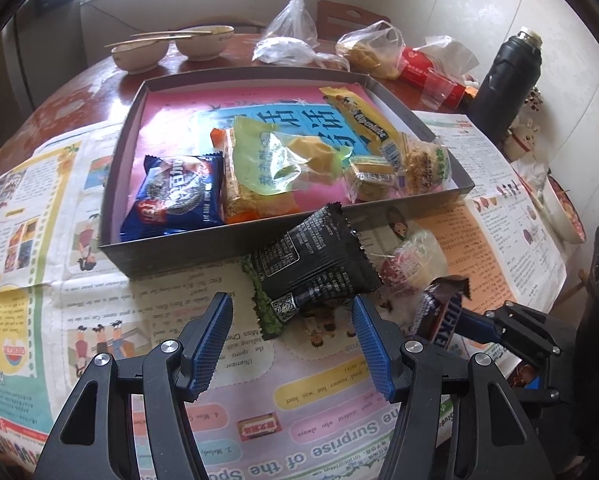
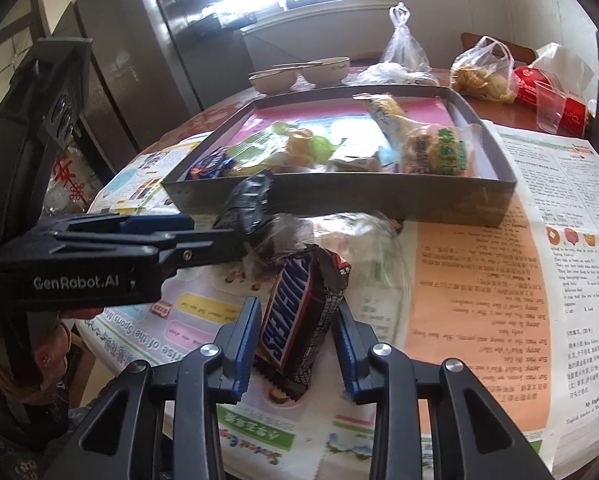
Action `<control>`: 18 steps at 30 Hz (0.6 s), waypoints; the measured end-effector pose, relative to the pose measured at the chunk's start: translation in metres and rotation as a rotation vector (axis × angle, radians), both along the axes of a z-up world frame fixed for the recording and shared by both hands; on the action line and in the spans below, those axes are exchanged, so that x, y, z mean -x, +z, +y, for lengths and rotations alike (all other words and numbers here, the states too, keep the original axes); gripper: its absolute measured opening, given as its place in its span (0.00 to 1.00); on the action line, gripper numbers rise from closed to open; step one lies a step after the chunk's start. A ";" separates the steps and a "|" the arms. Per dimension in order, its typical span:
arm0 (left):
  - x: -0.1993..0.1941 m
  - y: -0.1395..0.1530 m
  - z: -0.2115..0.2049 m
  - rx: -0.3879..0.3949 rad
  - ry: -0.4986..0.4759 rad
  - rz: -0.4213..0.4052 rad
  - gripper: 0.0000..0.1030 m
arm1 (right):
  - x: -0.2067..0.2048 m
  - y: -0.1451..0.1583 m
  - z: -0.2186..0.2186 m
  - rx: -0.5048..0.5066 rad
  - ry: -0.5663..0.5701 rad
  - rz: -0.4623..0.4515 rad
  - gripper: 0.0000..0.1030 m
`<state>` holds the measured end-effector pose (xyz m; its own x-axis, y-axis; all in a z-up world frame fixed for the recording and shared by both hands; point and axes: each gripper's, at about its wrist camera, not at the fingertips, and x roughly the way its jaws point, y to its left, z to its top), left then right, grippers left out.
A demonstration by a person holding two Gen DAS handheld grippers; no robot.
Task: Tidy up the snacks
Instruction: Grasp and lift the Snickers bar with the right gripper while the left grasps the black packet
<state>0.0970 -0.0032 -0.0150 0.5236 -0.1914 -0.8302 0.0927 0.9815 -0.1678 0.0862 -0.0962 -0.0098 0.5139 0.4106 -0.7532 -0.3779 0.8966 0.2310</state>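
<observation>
From the left wrist view, the left gripper (image 1: pixel 292 344) is seen with its blue-padded jaws standing apart and nothing between them; a black crinkled foil snack packet (image 1: pixel 314 262) lies at twelve o'clock, just beyond the fingertips, propped against the near wall of the shallow grey cardboard box (image 1: pixel 235 248) that holds other snacks. The brown Snickers bar (image 1: pixel 439 316) is seen at three o'clock, in the right gripper (image 1: pixel 465 318). From the right wrist view, the right gripper (image 2: pixel 295 338) is seen with the Snickers bar (image 2: pixel 295 320) upright between its blue pads; whether both pads press it cannot be told. The black packet (image 2: pixel 245 206) lies at eleven o'clock, the box (image 2: pixel 379 196) at twelve.
</observation>
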 end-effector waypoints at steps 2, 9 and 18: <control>-0.004 -0.002 0.000 0.010 0.004 0.009 0.63 | -0.002 0.000 -0.004 -0.003 -0.012 0.002 0.35; -0.016 -0.004 -0.003 0.039 0.012 0.022 0.64 | -0.006 0.000 -0.014 -0.022 -0.036 0.007 0.34; -0.026 -0.007 -0.011 0.052 -0.021 0.027 0.66 | -0.011 -0.001 -0.026 -0.046 -0.053 0.010 0.33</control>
